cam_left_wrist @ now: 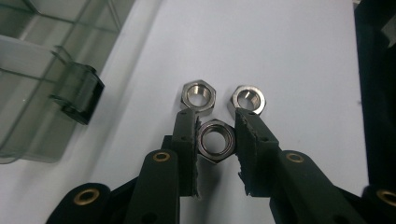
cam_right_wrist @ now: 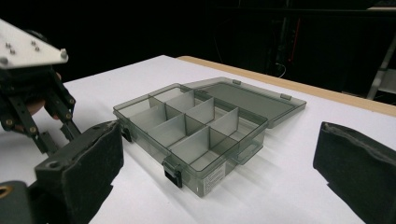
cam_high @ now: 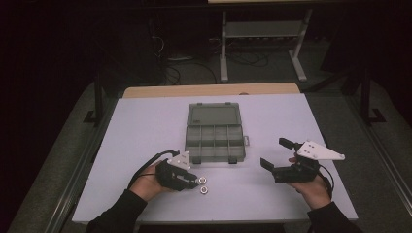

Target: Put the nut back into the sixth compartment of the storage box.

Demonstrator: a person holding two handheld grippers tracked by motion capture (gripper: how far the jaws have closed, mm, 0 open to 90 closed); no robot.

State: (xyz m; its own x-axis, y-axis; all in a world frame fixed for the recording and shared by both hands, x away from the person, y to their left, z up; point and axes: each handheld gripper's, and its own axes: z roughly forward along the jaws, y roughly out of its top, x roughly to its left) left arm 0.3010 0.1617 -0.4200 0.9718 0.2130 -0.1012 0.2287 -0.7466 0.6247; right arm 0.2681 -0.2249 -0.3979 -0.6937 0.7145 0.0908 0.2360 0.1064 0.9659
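Left gripper (cam_left_wrist: 217,140) jaws clamp one hex nut (cam_left_wrist: 214,141) lying flat; two more nuts (cam_left_wrist: 198,95) just beyond its tips; compartment box (cam_high: 215,141) farther ahead, open.

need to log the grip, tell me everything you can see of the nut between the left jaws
The nut is a shiny steel-looking hex nut with a round bore, lying flat on the white table. The left gripper has its black jaws shut on two opposite sides. Two more nuts lie just beyond it; whether they touch it is unclear.
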